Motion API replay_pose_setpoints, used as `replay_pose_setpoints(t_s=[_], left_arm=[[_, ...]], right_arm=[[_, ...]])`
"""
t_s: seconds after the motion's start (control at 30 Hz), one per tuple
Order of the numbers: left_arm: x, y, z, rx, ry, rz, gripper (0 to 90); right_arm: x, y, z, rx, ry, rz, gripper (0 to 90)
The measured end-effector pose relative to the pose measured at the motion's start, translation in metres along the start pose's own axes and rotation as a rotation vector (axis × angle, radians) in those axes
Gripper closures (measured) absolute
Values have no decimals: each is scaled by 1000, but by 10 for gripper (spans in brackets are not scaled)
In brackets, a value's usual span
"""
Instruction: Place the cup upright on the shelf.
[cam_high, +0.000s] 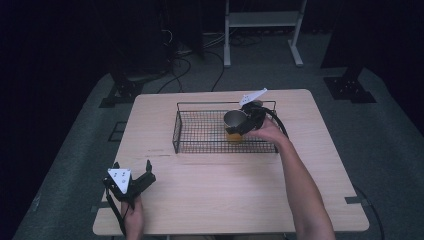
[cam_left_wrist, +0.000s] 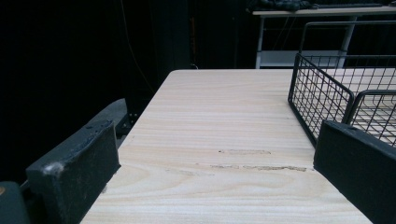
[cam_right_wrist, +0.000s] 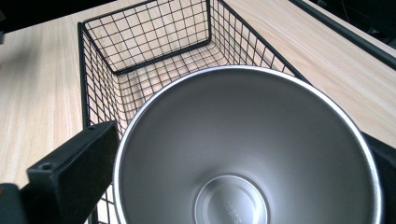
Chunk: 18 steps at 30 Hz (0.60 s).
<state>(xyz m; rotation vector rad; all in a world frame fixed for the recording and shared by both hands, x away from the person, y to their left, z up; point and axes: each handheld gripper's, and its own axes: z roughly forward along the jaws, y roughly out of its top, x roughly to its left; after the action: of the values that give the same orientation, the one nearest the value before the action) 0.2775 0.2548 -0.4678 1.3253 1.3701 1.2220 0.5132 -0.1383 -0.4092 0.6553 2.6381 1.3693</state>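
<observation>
A steel cup (cam_high: 233, 118) with an orange lower body stands upright inside the black wire basket (cam_high: 200, 104), towards its right end. My right gripper (cam_high: 239, 127) reaches into the basket from the right and straddles the cup. In the right gripper view the cup's shiny empty bowl (cam_right_wrist: 243, 154) sits between the wide-set jaws of the right gripper (cam_right_wrist: 229, 154), which is open; the rim hides part of the right jaw. My left gripper (cam_high: 132, 164) rests near the table's front left corner, open and holding nothing. The left gripper (cam_left_wrist: 215, 154) faces bare wood.
The wooden table (cam_high: 210, 190) has bare room in front of the basket and to its left. The basket's near left corner (cam_left_wrist: 322, 88) shows to the right of the left gripper. Past the table stand a white frame (cam_high: 262, 30) and floor cables.
</observation>
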Motion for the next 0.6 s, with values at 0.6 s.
replay_pose_setpoints(t_s=[0.6], left_arm=[[0, 0, 1, 1, 5, -2, 0]], right_arm=[[2, -3, -26, -20, 10, -6, 0]])
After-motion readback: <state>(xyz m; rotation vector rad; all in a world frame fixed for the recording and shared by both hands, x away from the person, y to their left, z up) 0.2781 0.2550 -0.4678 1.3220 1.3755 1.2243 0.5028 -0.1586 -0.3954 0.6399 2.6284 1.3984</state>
